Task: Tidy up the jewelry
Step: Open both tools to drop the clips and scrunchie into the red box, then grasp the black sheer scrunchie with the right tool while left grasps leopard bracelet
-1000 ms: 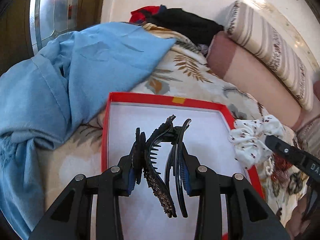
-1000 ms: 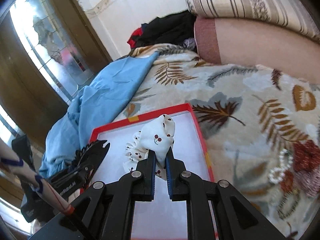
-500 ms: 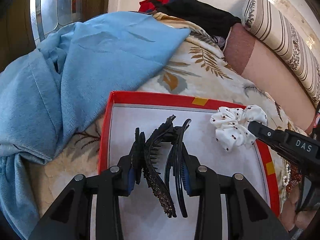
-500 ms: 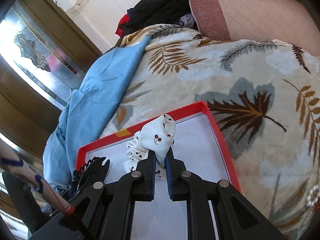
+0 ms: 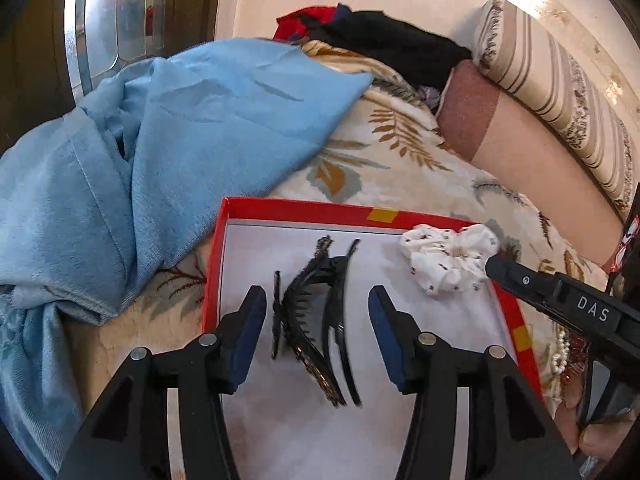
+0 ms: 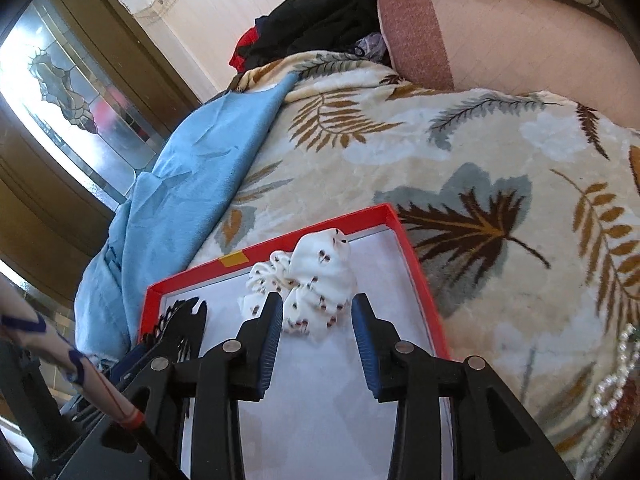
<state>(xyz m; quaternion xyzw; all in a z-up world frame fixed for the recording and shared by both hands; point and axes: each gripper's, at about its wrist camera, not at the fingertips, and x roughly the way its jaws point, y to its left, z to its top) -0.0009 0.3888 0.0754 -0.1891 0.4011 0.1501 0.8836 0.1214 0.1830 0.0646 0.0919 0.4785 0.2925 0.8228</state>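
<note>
1. I see the leaf-patterned cream bed blanket (image 6: 500,148) carrying everything
2. A crumpled light-blue cloth (image 5: 160,152) lies beside the shallow red-rimmed white box (image 5: 288,207)
3. My left gripper (image 5: 318,320) has its jaws apart around the black toothed hair clips (image 5: 316,320) in the box
4. My right gripper (image 6: 318,330) stands apart too, the white dotted fabric scrunchie (image 6: 316,284) between its fingers, in the box's far corner
</note>
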